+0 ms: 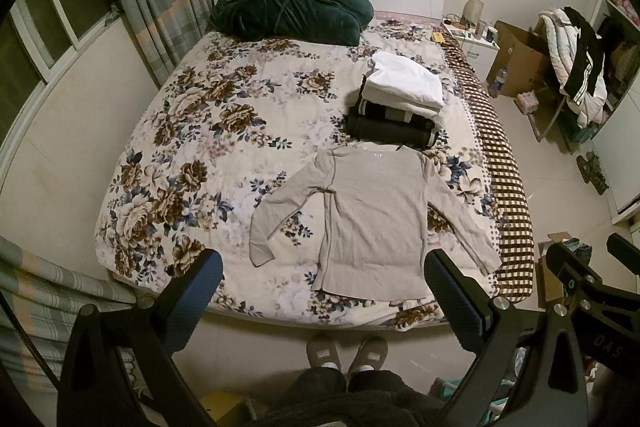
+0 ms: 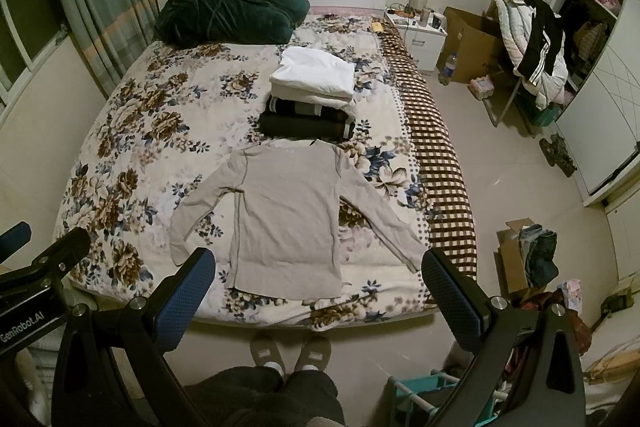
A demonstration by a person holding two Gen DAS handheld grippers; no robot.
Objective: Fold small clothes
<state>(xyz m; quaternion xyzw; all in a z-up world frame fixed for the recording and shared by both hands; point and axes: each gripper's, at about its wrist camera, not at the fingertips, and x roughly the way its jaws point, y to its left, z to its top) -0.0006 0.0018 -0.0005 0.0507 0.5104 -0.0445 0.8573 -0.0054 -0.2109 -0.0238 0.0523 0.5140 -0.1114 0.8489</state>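
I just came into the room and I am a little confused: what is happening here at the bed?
A person stands at the foot of the bed, holding the left gripper and right gripper, both open and empty. A beige long-sleeved shirt lies flat, unfolded. Behind it sits a stack of folded clothes.

One spread shirt (image 1: 374, 219), one folded stack (image 1: 396, 103)

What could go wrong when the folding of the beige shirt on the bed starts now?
1. The beige shirt lies with its hem near the bed's front edge; a pull could drag it off.
2. Its collar nearly touches the stack of folded clothes, which may get disturbed.
3. The right sleeve is spread toward the checked blanket and may be awkward to fold in.
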